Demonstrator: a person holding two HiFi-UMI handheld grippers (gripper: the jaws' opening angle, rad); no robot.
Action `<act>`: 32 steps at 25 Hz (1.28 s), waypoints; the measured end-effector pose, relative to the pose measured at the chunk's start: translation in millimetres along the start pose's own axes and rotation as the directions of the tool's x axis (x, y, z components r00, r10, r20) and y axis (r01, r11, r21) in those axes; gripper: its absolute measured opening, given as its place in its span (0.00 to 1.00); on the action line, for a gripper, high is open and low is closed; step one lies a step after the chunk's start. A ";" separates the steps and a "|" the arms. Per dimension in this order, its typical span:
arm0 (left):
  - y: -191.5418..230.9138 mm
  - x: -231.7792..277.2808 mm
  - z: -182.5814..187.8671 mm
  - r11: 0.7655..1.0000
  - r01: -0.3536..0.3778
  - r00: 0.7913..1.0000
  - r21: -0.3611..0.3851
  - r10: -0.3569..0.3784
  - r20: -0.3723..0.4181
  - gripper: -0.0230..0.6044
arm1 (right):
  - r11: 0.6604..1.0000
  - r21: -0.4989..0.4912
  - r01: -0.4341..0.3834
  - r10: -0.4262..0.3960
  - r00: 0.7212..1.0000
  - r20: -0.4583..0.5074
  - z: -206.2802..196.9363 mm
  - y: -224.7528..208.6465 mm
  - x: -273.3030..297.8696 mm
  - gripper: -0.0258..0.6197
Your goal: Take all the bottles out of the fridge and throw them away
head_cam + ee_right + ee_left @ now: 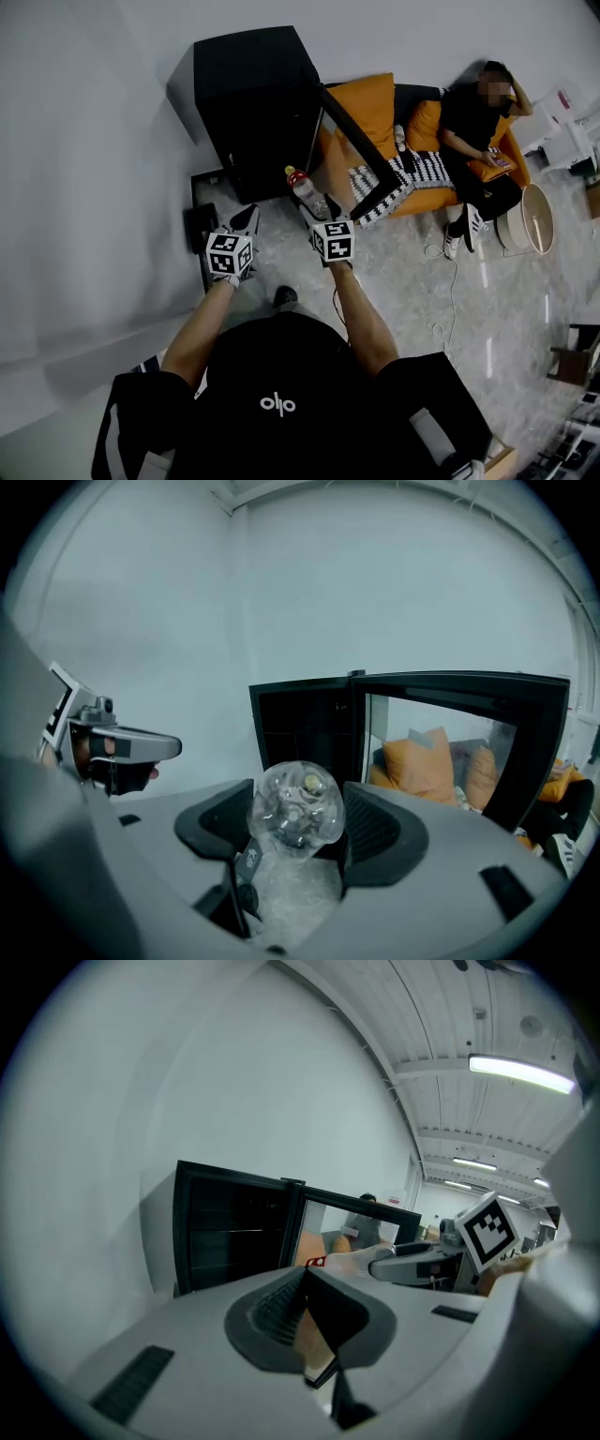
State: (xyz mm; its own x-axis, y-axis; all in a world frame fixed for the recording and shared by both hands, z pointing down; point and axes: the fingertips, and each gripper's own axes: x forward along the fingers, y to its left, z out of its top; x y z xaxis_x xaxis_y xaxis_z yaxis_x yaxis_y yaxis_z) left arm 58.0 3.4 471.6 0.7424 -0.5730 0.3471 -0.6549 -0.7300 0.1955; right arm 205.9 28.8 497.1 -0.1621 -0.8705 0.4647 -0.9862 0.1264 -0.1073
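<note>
1. Right claw [317, 211]: closed round a clear plastic bottle [296, 813]. The jaws stand wide because the bottle body fills the gap, and both pads are against it. In the head view the bottle sticks out beyond the jaws, its red end pointing toward the fridge [248, 94].
2. Left claw [305, 1283]: jaws together, nothing between them. It is held level beside the right one.
3. Fridge: black, against the wall, with its door [361, 150] swung open toward the orange sofa [375, 103]. The shelves are too dark for us to say whether more bottles remain.
4. Step in hand, as we judge it: carry this bottle clear of the fridge to wherever it is thrown away. We cannot name a bin with confidence in any view, so we locate it first.
5. Handling note: the thin, crinkled plastic will likely give under pressure. We keep the present squeeze and do not tighten, or the bottle may pop forward out of the pads.
6. Swing wide of the open door edge, which stands just beside the bottle's far end.
7. Release only when the bottle hangs directly over the bin mouth, tipped downward.
8. We keep the left claw free for the next bottle.
</note>
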 end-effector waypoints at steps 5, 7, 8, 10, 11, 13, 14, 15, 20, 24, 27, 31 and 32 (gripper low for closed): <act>20.8 -12.9 -3.4 0.999 -0.037 0.999 -0.020 0.037 0.000 0.05 | 0.999 -0.022 -0.043 0.043 0.999 -0.010 8.2 21.9 13.1 0.52; 31.5 -17.2 -2.2 0.998 -0.049 0.999 -0.027 0.049 0.002 0.05 | 0.998 -0.031 -0.059 0.059 0.998 -0.017 12.8 31.5 20.6 0.52; 37.2 -19.0 -1.5 0.998 -0.055 0.998 -0.031 0.055 0.003 0.05 | 0.997 -0.036 -0.067 0.066 0.998 -0.020 15.3 36.2 24.9 0.52; 49.8 -22.4 -1.0 0.997 -0.066 0.998 -0.039 0.066 -0.001 0.05 | 0.996 -0.043 -0.082 0.081 0.996 -0.029 19.7 45.9 35.0 0.52; 56.7 -24.5 -1.5 0.996 -0.073 0.997 -0.044 0.073 -0.003 0.05 | 0.995 -0.046 -0.091 0.090 0.995 -0.034 21.3 51.5 40.7 0.52; 71.4 -31.1 -3.4 0.995 -0.089 0.996 -0.052 0.089 -0.004 0.05 | 0.992 -0.054 -0.113 0.111 0.993 -0.046 23.3 64.9 53.4 0.52; 78.7 -35.8 -4.6 0.994 -0.100 0.995 -0.053 0.100 -0.003 0.05 | 0.990 -0.060 -0.127 0.123 0.991 -0.053 23.9 72.8 60.0 0.52; 85.8 -41.0 -6.4 0.992 -0.111 0.994 -0.055 0.111 -0.003 0.05 | 0.988 -0.066 -0.140 0.137 0.989 -0.059 24.1 81.1 66.6 0.52; 131.9 -65.2 -27.2 0.980 -0.176 0.984 -0.090 0.174 -0.027 0.05 | 0.975 -0.086 -0.203 0.194 0.976 -0.100 21.0 122.9 107.4 0.52; 173.7 -89.8 -56.9 0.959 -0.245 0.969 -0.143 0.239 -0.058 0.05 | 0.959 -0.098 -0.268 0.252 0.956 -0.150 4.5 160.0 149.1 0.52; 208.8 -106.1 -87.1 0.940 -0.296 0.955 -0.172 0.285 -0.086 0.05 | 0.942 -0.105 -0.318 0.295 0.937 -0.190 -16.4 192.2 186.4 0.52; 251.9 -99.4 -134.1 0.920 -0.330 0.944 -0.211 0.313 -0.106 0.05 | 0.915 -0.128 -0.384 0.347 0.907 -0.240 -52.8 224.3 241.4 0.52; 262.4 -93.7 -148.1 0.915 -0.335 0.942 -0.222 0.318 -0.110 0.05 | 0.908 -0.133 -0.397 0.357 0.900 -0.252 -64.2 230.6 256.2 0.52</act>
State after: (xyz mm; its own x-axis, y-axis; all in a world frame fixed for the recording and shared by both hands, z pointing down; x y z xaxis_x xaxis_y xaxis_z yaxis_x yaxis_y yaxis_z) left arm -204.4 -79.4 626.2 0.4753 -0.7311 0.4895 -0.8798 -0.3934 0.2667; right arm -65.3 -134.6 647.9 -0.5064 -0.6183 0.6010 -0.8356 0.5240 -0.1649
